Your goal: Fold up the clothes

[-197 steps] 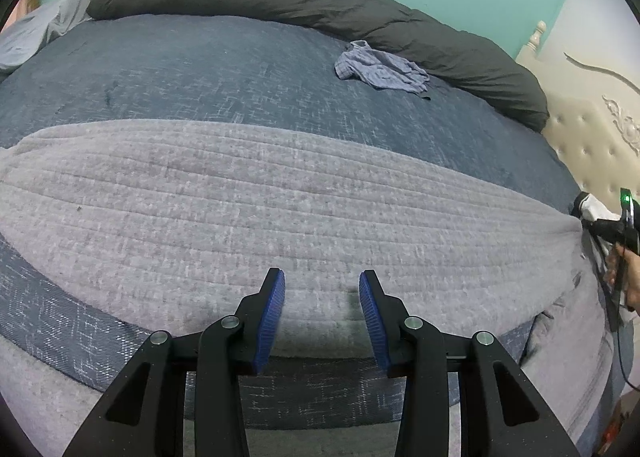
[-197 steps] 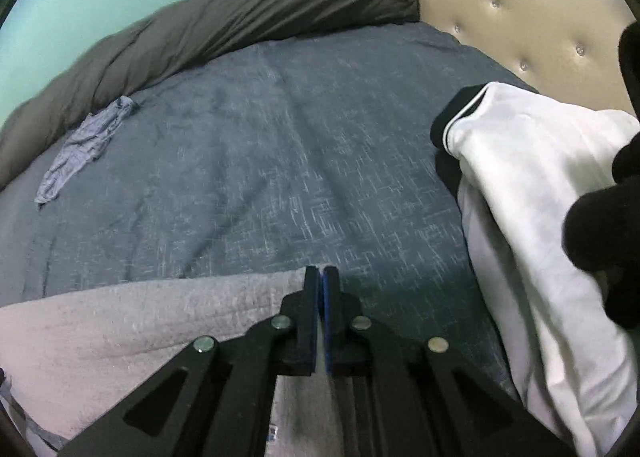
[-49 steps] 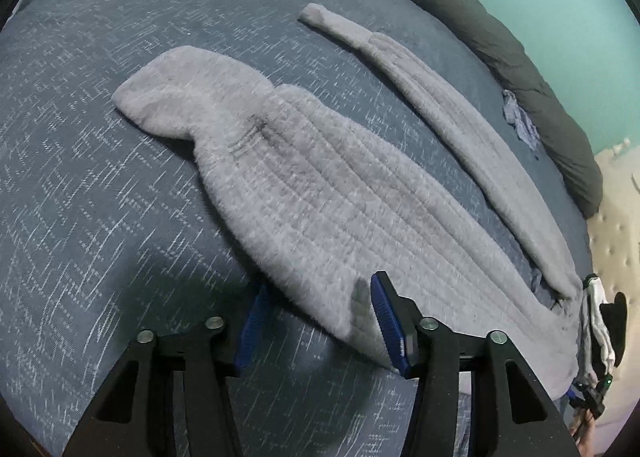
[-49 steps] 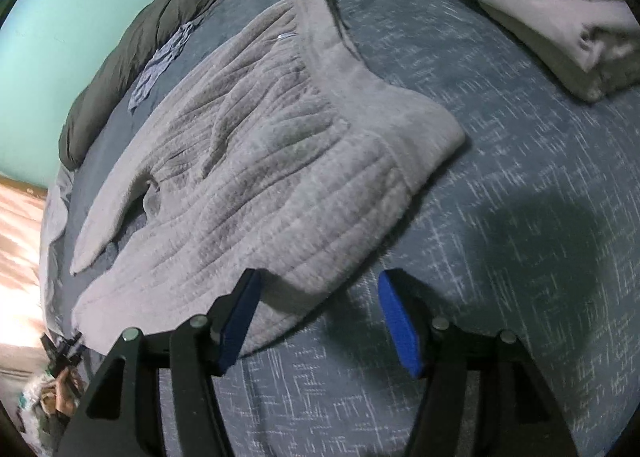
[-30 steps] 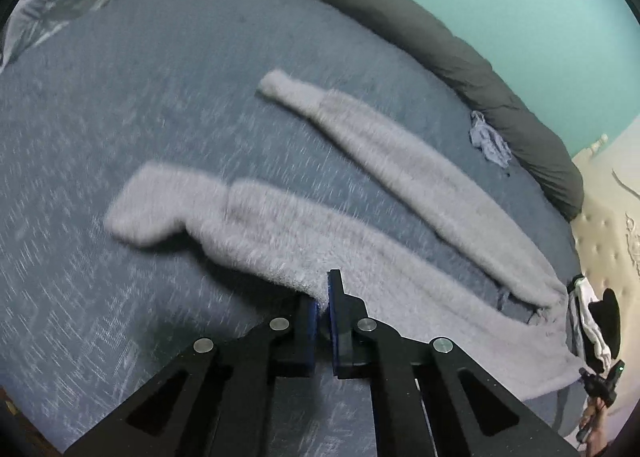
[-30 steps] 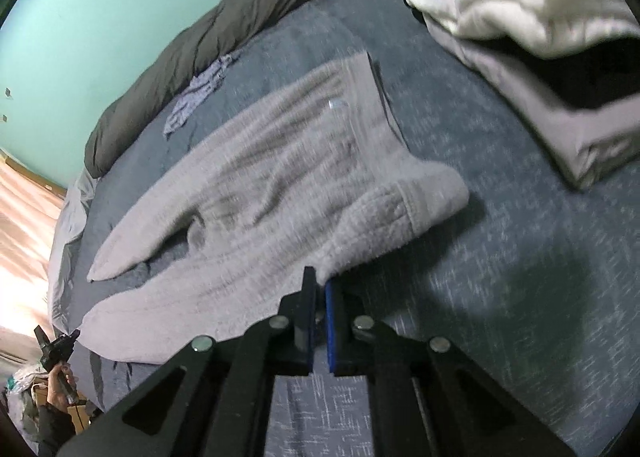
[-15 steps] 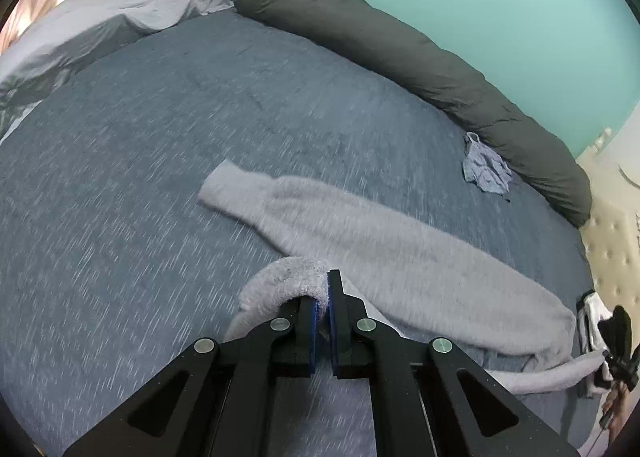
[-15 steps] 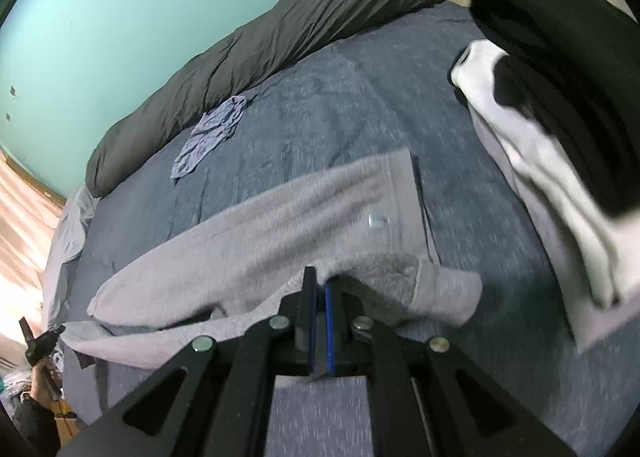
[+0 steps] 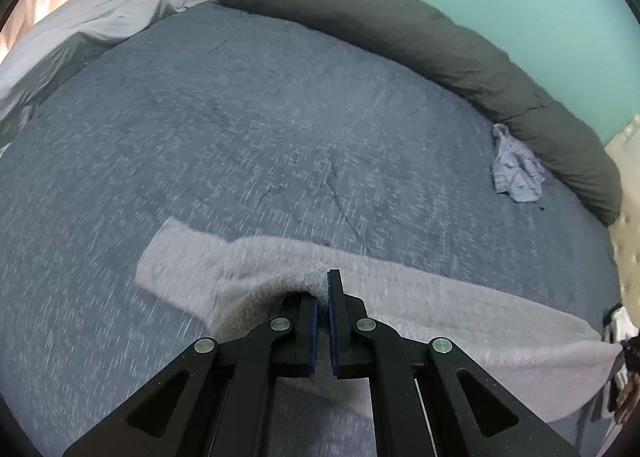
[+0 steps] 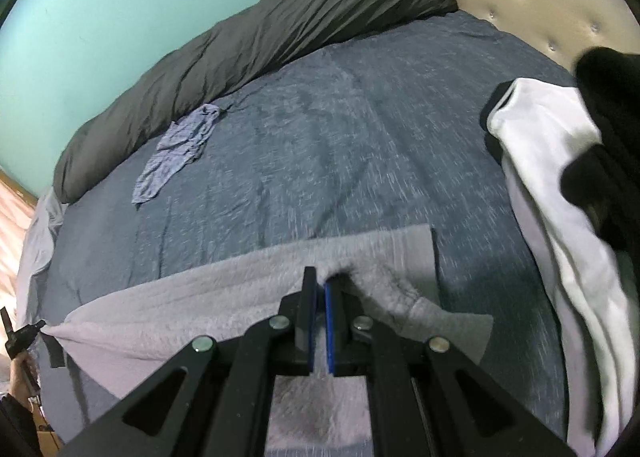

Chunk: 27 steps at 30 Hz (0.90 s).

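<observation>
Left hand-held gripper (image 9: 323,289), right hand-held gripper (image 10: 320,287); both clamped on grey trousers (image 9: 460,309)

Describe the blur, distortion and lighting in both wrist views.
Left wrist view: streaky motion blur on the blue bedspread and grey fleece pants; the left gripper is sharp; fisheye bows the bed. Right wrist view: similar streaks beside the white garment; the right gripper is crisp; dim, even light, dark corners.
</observation>
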### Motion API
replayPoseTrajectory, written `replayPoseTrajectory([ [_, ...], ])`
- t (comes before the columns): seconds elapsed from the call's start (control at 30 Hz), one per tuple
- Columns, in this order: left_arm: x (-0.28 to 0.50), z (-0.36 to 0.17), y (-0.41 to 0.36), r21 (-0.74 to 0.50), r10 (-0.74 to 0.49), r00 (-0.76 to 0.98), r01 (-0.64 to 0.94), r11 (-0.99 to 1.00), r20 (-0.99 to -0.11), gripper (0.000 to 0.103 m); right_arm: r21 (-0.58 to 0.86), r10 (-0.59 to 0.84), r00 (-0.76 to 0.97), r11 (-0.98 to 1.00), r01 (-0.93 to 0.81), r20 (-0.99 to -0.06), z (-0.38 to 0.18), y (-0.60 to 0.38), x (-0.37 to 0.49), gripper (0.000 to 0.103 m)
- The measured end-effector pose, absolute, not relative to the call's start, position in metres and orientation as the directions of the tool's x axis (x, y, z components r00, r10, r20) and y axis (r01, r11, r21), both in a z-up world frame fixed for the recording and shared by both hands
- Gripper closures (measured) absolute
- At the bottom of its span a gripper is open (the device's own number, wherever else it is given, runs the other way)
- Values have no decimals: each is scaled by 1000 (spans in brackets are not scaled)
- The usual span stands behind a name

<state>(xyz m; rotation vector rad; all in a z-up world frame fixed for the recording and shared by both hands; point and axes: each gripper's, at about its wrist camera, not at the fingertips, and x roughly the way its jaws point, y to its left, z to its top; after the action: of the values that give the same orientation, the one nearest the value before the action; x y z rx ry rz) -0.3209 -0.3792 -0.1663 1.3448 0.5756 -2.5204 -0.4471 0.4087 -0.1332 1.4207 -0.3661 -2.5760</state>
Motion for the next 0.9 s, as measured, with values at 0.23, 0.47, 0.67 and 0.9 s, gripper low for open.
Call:
replayPoseTrajectory([
  [0.23, -365, -203, -375, -181, -21, -483, 368, -912, -875, 99, 247, -228, -498, -969, 28, -837, -164, 394, -489, 100],
  [0.47, -385, -234, -371, -193, 17, -454, 346, -918, -891, 94, 208, -192, -440, -978, 14, -877, -206, 380, -509, 100],
  [0.67, -368, -214, -385, -251, 53, -508, 329, -910, -860, 81, 197, -179, -462, -980, 8, -869, -207, 382, -504, 90],
  [0.9, -349, -201, -397, -344, 153, -504, 310, -886, -850, 54, 235, -183, -533, -972, -31, -826, -189, 395, -487, 59],
])
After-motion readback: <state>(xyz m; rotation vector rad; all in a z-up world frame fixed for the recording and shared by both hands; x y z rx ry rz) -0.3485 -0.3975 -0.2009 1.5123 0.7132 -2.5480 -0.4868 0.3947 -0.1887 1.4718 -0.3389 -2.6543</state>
